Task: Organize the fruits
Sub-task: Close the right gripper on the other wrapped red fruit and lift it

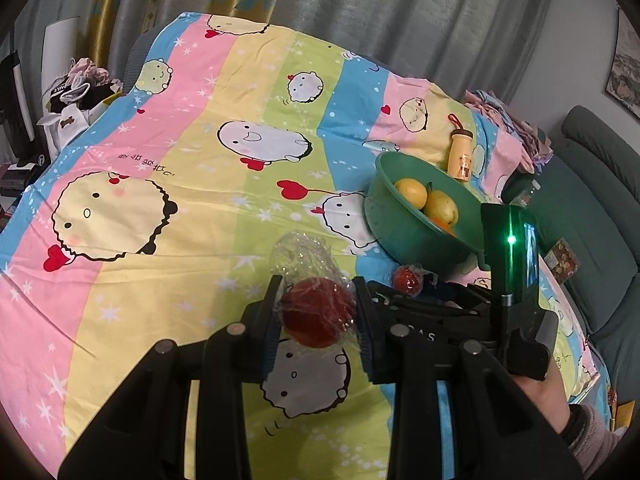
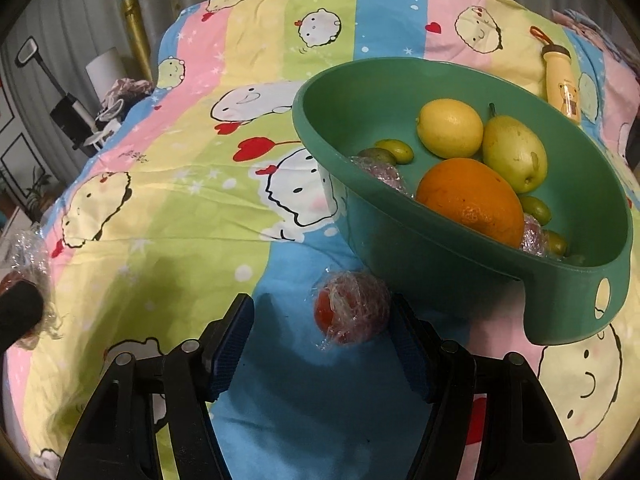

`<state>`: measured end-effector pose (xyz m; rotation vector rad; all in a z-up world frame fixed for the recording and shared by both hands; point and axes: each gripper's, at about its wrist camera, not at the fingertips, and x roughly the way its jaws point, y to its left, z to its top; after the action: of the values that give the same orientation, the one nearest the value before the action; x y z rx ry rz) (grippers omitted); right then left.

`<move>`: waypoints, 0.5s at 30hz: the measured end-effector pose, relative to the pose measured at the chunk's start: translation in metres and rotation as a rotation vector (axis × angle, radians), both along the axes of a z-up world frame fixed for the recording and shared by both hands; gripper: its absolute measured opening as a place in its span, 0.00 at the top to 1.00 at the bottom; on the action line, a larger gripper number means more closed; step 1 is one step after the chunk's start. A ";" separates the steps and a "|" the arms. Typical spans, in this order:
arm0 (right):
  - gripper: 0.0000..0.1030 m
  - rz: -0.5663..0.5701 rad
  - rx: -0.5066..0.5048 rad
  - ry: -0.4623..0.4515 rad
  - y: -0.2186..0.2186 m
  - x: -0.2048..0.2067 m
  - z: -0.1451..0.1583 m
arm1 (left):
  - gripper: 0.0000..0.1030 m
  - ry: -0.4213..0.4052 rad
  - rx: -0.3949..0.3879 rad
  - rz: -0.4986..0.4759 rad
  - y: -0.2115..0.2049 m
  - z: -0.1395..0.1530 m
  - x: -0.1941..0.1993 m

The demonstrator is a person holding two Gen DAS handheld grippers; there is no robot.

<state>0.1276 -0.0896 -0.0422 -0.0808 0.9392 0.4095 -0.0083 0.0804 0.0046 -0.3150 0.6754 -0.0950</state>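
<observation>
— Left gripper?
— Clamped on a wrapped red fruit, held above the sheet.
— Right gripper?
— Jaws spread, straddling a second wrapped fruit lying on the sheet; the right pad is just beside it.
— Bowl?
— Just behind that fruit, holding a lemon, a pear and an orange.

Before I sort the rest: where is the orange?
In the right wrist view, the orange sits in the green bowl, near its front wall, below the lemon and pear.

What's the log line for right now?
left gripper: shut on wrapped red fruit | right gripper: open around second wrapped fruit | green bowl: fruit inside
</observation>
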 end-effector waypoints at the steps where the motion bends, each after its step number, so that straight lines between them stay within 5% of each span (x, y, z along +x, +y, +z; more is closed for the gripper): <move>1: 0.37 -0.004 -0.003 0.000 -0.001 0.000 0.000 | 0.68 -0.001 0.001 -0.001 0.000 0.000 0.000; 6: 0.63 -0.021 -0.048 -0.016 -0.002 0.002 0.001 | 0.68 -0.008 0.005 0.000 -0.001 0.003 -0.002; 15: 0.65 0.000 0.016 0.002 -0.010 -0.004 0.004 | 0.68 -0.016 0.002 0.004 0.001 0.006 -0.003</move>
<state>0.1231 -0.0997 -0.0381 -0.0660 0.9383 0.4168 -0.0117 0.0818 0.0106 -0.3133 0.6587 -0.0930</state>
